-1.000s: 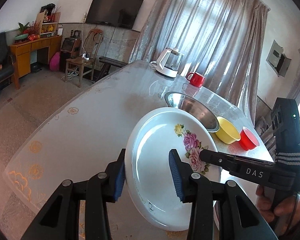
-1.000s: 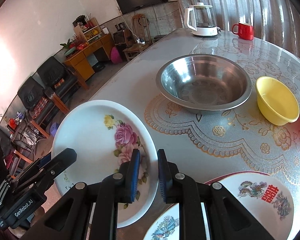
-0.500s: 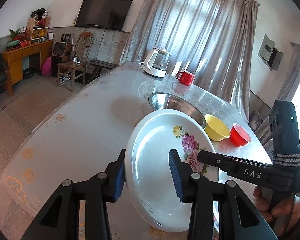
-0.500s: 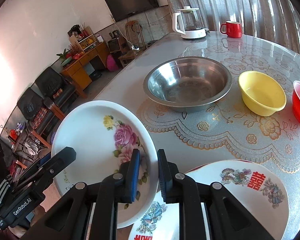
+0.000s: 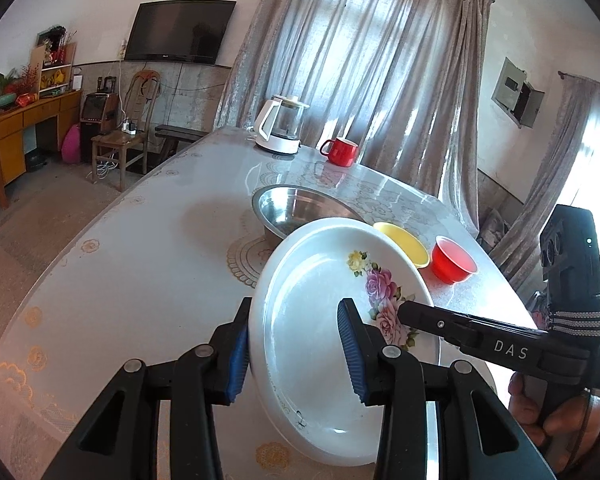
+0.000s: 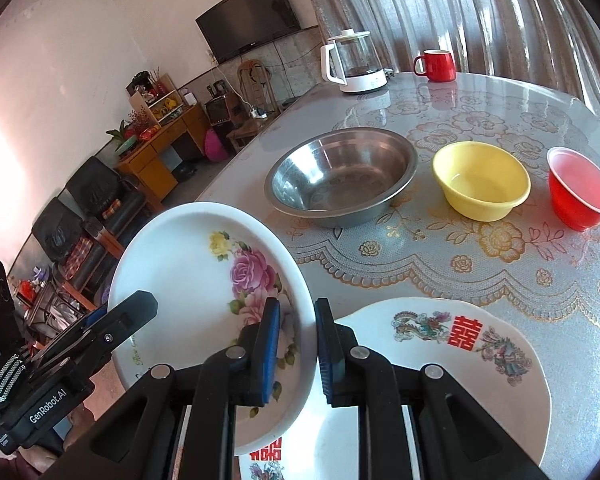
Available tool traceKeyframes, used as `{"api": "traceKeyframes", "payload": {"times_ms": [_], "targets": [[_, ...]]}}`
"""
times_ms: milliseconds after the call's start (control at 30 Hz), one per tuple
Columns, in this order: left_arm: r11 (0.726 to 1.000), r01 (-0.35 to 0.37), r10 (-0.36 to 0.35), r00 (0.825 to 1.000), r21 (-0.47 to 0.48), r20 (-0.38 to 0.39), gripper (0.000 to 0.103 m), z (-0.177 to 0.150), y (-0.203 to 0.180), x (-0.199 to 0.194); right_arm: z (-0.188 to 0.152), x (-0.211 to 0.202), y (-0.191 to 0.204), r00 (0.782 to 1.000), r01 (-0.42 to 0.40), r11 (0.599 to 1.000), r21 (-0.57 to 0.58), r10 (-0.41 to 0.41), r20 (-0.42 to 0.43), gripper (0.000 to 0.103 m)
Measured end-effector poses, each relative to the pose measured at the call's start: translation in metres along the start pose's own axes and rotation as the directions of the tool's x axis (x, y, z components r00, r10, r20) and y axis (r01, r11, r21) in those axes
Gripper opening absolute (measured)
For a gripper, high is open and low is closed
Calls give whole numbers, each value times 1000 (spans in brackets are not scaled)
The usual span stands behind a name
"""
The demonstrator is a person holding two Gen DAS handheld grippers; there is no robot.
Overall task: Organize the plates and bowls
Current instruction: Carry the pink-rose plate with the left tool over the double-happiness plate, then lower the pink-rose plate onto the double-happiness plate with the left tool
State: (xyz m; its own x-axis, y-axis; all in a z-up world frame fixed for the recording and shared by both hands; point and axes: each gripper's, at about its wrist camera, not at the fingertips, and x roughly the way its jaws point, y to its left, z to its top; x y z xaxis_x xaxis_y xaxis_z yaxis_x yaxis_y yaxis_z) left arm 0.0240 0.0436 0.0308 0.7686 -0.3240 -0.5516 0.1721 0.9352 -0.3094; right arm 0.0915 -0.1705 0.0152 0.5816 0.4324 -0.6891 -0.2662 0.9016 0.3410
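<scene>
A white floral plate (image 5: 320, 280) (image 6: 180, 264) hangs tilted above the near edge of the table, held from both sides. My left gripper (image 5: 296, 320) is shut on its left rim, one pad outside and one inside. On the opposite rim my right gripper (image 6: 298, 312) is shut as well. Each gripper shows in the other's view, the right gripper (image 5: 404, 308) and the left gripper (image 6: 148, 300). A second plate (image 6: 440, 360) with dragons and red characters lies on the table under my right gripper. Beyond stand a steel bowl (image 6: 340, 176), a yellow bowl (image 6: 480, 180) and a red bowl (image 6: 580, 188).
A white kettle (image 5: 280, 124) and a red mug (image 5: 340, 151) stand at the far end of the table (image 5: 140, 260), which has a glossy lace-patterned cover. A hand (image 5: 556, 412) holds the right gripper. Chairs, a desk and a TV are off to the left.
Both grippers have carried the floral plate slightly up and back from the bowls. More of the dragon plate now shows beneath it. Both grips are unchanged.
</scene>
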Motion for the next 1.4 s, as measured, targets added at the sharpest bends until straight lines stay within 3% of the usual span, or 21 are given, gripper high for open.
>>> {"api": "traceKeyframes", "payload": {"times_ms": [367,667,933,1300,1400], "targets": [[992,108,-104,992,66,-70,40,-13,-44,10,-27,-40,-33,998,61,996,66,-63,29,18],[973,188,-165,972,131,-168,41,-30,-82,27,-55,-64,-67,991,128,983,135,-131,17,18],[966,199,-157,958,163,-238,41,-46,-97,43,-70,-70,-86,981,189,968,167,-192,-3,18],[967,180,-132,960,179,-248,42,-51,-97,50,-76,-65,-87,973,230,961,154,-230,-18,18],[969,173,-123,959,179,-257,43,-52,-97,55,-75,-63,-88,972,232,959,165,-232,-20,22]]}}
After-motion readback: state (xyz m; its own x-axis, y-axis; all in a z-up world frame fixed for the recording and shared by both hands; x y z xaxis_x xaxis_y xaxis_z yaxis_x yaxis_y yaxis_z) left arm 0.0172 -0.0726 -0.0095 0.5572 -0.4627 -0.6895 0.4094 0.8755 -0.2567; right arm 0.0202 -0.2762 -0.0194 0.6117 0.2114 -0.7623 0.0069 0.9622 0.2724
